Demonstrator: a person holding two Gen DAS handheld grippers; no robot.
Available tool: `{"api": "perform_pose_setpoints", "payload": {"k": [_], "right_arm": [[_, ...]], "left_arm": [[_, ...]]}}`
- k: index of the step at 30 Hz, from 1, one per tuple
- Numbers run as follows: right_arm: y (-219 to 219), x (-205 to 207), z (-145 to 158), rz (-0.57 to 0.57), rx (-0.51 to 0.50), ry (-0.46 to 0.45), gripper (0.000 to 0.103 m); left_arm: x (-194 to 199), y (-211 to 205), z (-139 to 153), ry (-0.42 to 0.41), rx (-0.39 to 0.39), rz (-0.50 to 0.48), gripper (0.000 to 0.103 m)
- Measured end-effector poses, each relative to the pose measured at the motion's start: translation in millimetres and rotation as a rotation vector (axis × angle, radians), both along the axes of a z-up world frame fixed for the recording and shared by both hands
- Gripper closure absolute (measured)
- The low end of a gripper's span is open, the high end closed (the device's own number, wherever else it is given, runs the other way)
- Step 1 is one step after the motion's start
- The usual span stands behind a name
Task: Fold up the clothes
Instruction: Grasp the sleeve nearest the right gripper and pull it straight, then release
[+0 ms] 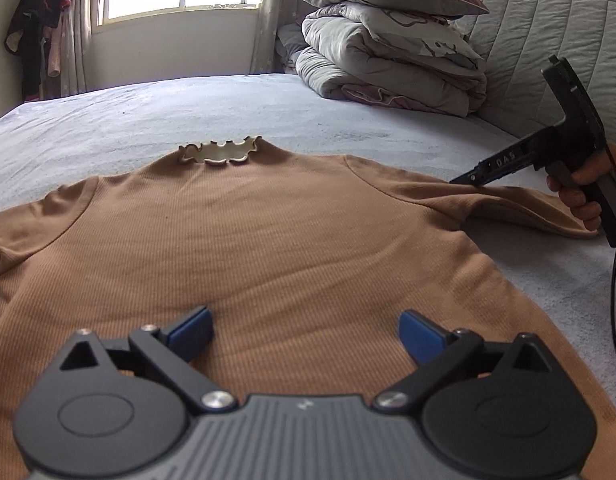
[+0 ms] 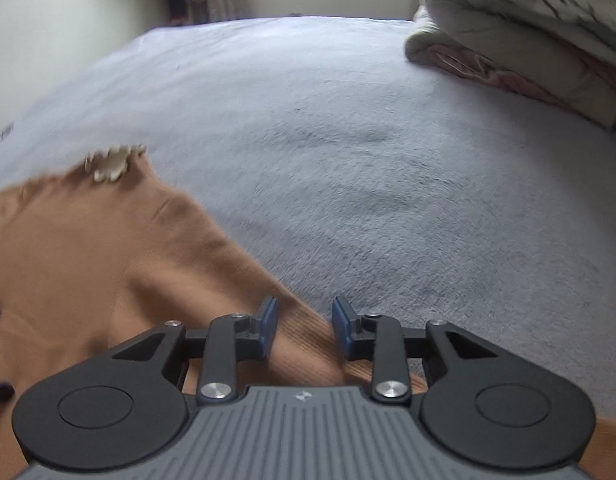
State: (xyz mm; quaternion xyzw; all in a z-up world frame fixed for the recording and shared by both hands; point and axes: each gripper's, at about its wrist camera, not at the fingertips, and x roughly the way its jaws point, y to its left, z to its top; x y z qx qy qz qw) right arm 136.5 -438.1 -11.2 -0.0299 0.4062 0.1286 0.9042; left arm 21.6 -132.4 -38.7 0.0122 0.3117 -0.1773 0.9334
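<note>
A: Where is the shirt [image 1: 243,236]?
B: Flat on the bed [image 1: 187,108], collar [image 1: 221,151] away. Left gripper [image 1: 303,330] over its lower body, jaws wide, empty.
A: Right gripper [image 2: 303,326]?
B: At the shirt's right sleeve [image 2: 295,336], which lies lengthwise between partly open pads, not clamped. Bare bed beyond the sleeve.

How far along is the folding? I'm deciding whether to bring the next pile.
Done: the brown top lies spread flat on the bed, collar away from the camera, no fold made. In hand: the right hand-held gripper straddles the sleeve, pads not yet pressing; the left hand-held gripper hangs wide open over the body, holding nothing. Left: every fold, sleeves and body alike.
</note>
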Motion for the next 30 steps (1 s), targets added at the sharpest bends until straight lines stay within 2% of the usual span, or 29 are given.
{"api": "perform_pose_setpoints", "payload": {"k": [1,2,4,8,11,14,18,22,27,30], "right_arm": [[1,-1,1,0.007,-0.007,0.004,0.078],[3,-1,1,0.009,-0.015,0.008,0.097],[7,0,2,0.006,-0.051,0.006,0.098],[19,3,9,-0.051,-0.151,-0.088,0.100],[22,16,-1,-0.115,-0.147,-0.076,0.099],[32,13,-10,-0.155,-0.202,-0.112,0.092],[23,-4,0,-0.251,-0.172,-0.146,0.080],[-4,-39,6,-0.374,-0.095,-0.139,0.072],[-44,-92,8,-0.507,-0.012,-0.098,0.071],[-75,-123,10,-0.619,0.104,-0.079,0.071]], "left_arm": [[0,0,0,0.000,-0.005,0.000,0.002],[0,1,0,0.001,-0.009,-0.001,0.002],[1,1,0,0.003,-0.015,-0.003,0.001],[1,1,-1,0.004,-0.018,-0.006,0.001],[1,1,-1,0.006,-0.019,-0.006,0.001],[1,1,-1,0.006,-0.019,-0.005,0.001],[1,1,-1,0.007,-0.018,-0.005,0.000],[1,-1,-1,0.007,-0.001,-0.004,0.000],[-1,3,1,0.016,-0.030,-0.008,0.000],[-10,6,4,0.043,-0.019,-0.037,0.000]]}}
